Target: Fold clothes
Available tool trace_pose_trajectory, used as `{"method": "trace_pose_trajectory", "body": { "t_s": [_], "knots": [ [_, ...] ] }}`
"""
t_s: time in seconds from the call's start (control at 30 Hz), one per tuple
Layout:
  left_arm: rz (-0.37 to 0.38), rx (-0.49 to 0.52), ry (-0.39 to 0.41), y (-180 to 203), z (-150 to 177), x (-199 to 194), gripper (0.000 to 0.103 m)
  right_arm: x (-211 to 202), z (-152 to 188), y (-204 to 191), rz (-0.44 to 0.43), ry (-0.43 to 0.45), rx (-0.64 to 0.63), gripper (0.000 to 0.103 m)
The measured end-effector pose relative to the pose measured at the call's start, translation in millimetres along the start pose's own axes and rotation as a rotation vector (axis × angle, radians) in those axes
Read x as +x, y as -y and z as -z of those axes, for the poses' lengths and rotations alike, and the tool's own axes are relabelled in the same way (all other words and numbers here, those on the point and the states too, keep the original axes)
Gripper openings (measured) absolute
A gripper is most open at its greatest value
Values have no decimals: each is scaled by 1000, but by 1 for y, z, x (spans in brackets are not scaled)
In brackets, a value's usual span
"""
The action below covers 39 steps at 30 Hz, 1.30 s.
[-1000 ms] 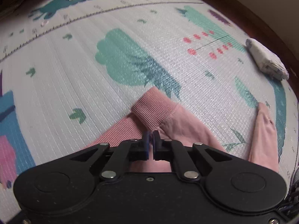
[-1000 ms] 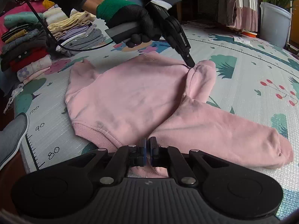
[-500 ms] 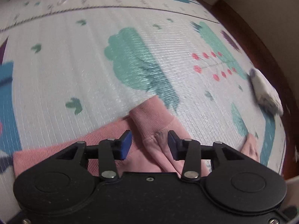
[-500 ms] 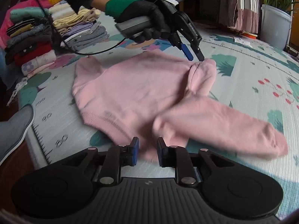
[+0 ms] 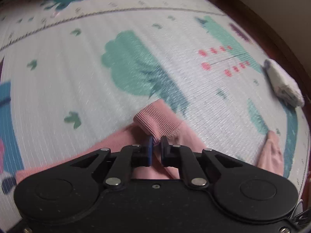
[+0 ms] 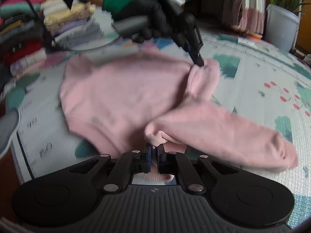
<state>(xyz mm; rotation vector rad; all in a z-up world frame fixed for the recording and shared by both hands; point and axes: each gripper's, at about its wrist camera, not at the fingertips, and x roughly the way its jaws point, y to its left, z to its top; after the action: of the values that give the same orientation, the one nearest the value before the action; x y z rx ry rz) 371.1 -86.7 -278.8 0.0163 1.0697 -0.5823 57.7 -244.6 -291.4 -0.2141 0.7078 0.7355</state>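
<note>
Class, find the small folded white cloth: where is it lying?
In the left wrist view the white cloth lies at the far right edge of the play mat, beyond the pink sweatshirt, beside the red berry print.

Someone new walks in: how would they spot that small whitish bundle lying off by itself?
Start at the big printed play mat with green trees, then follow it away from the pink sweatshirt to the mat's far edge by the dark floor. There lies the whitish folded cloth, alone and pale, unlike the colourful stacked clothes.
</note>
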Motion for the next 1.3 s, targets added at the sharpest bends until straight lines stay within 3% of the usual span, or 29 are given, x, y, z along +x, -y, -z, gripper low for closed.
{"method": "trace_pose_trajectory", "body": {
  "t_s": [0.27,0.4,0.6,0.87,0.93,1.1,1.13,1.23,1.3],
  "knots": [
    [21,77,48,0,-11,-14,6,2,-13,-4,-48,41,-18,8],
    [-3,115,32,0,-6,-2,6,17,-15,-14,-52,-13,-78,8],
    [-31,146,12,-5,3,12,5,37,-14,-19,-90,-77,-58,14],
    [-21,139,37,-5,4,3,5,26,-15,-23,-92,-17,-71,15],
    [-29,145,31,-6,4,2,6,32,-15,-23,-99,-59,-76,17],
    [-75,140,6,-7,8,11,6,39,-14,-21,-119,-70,-43,19],
    [-79,127,-3,-8,6,10,8,39,-14,-21,-121,-72,-43,20],
    [-132,101,8,-10,2,2,32,32,-13,-20,-115,-58,-32,25],
    [-138,164,51,-2,1,-9,32,27,-12,-21,-110,-41,-30,32]
  ]
}}
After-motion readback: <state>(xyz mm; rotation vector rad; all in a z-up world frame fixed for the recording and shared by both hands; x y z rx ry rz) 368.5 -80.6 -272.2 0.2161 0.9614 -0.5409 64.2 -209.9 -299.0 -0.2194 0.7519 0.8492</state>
